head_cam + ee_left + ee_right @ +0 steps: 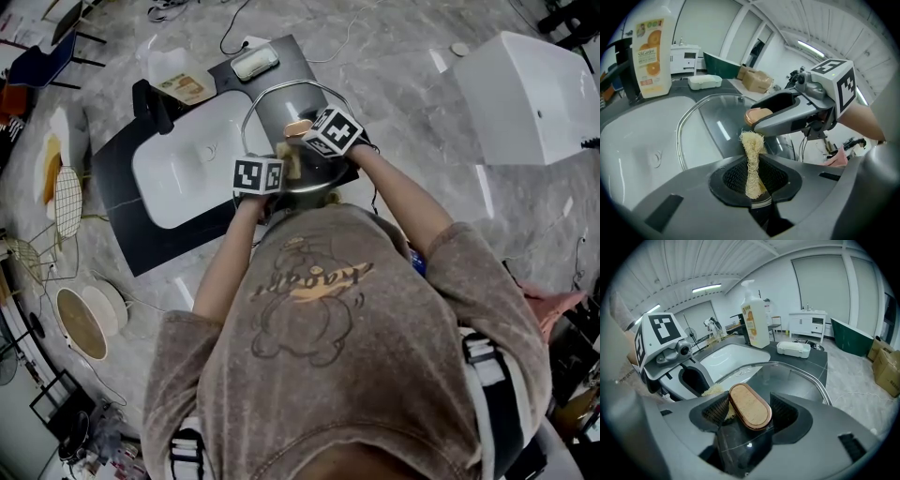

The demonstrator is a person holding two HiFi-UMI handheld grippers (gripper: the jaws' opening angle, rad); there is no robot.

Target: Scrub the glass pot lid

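**A:** Left gripper [752, 180] is pinched tight on a loofah [751, 145]. Can't tell if its tip touches the glass.

**B:** Yeah. Lid [797, 380] stands tilted by the sink [183, 169], its near edge hidden behind both grippers. Right gripper [750, 412] is clamped round its wooden knob [747, 401].

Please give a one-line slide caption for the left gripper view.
The left tool holds a loofah scrubber near the glass lid, whose wooden knob the right tool grips.
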